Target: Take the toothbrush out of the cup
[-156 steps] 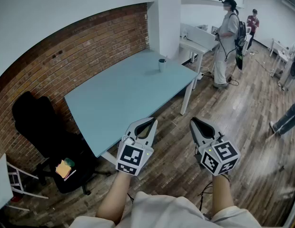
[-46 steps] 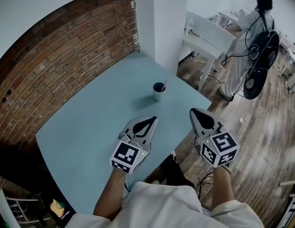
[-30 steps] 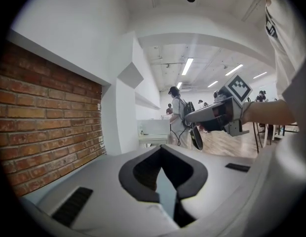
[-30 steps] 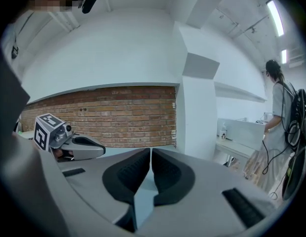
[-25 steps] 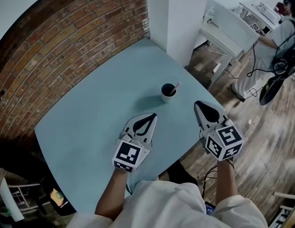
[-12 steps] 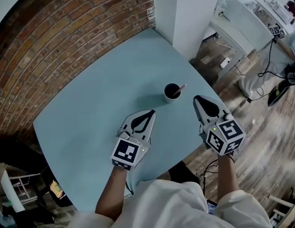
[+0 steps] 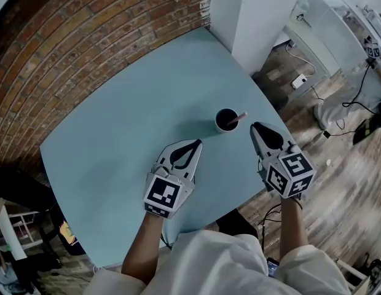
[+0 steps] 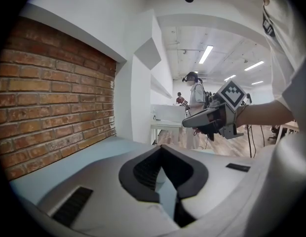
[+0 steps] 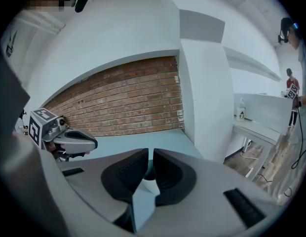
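A small white cup (image 7: 227, 120) with a dark inside stands on the light blue table (image 7: 117, 134), near its right edge. A pink-handled toothbrush (image 7: 240, 116) leans out over the cup's right rim. My right gripper (image 7: 255, 126) is shut, its tips just right of the cup at the toothbrush's end. My left gripper (image 7: 196, 143) is shut and empty, a short way left of and nearer than the cup. In the right gripper view the cup (image 9: 151, 186) shows low behind the right gripper (image 9: 150, 153). The left gripper (image 8: 160, 148) looks over the table.
A white pillar (image 7: 258, 11) stands at the table's far corner, and a brick wall (image 7: 86, 35) runs along the far left side. Wooden floor (image 7: 338, 140) with cables lies right of the table edge. A dark chair (image 7: 18, 189) sits at the left.
The person has walked up to the table over these frames. The cup now lies close in front of the grippers, and the right gripper's tips have reached its right side. Both grippers stayed shut.
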Demonstrator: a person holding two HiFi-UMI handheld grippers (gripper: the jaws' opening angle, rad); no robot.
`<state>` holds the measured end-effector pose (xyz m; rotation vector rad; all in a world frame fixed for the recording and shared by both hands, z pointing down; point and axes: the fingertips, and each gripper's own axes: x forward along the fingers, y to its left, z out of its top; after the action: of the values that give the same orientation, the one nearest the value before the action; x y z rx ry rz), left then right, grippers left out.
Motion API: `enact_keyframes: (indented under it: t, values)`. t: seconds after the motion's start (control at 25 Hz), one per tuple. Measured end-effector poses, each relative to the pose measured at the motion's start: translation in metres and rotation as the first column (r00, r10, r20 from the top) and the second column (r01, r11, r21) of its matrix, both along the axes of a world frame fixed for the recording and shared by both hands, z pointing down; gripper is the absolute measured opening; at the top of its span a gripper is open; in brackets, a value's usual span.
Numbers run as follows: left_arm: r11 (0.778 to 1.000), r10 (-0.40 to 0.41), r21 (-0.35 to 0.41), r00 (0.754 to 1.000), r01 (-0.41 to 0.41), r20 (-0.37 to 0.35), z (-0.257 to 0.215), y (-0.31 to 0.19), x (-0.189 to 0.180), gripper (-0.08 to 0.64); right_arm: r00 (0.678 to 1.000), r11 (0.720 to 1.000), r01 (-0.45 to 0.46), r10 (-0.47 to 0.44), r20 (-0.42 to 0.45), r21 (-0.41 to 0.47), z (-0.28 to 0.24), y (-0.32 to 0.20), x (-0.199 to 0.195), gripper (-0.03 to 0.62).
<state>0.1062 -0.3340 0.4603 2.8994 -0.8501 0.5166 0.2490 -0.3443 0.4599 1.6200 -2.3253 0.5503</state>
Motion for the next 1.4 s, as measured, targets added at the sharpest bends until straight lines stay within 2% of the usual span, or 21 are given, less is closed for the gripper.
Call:
enact_keyframes:
  t: [0.56,1.4]
  values:
    - [0.998,-0.05,-0.031,0.998,0.051,0.026,0.02,-0.012,0.012,0.012,0.999,0.994,0.045,-0.045,0.003,-0.095,0.044,-0.021,0.009,0.063]
    - [0.988,-0.129,-0.072,0.989,0.134,0.079,0.048,-0.028,0.008,0.012,0.991,0.978,0.124,-0.114,0.068,-0.165,0.088,-0.046,-0.002,0.086]
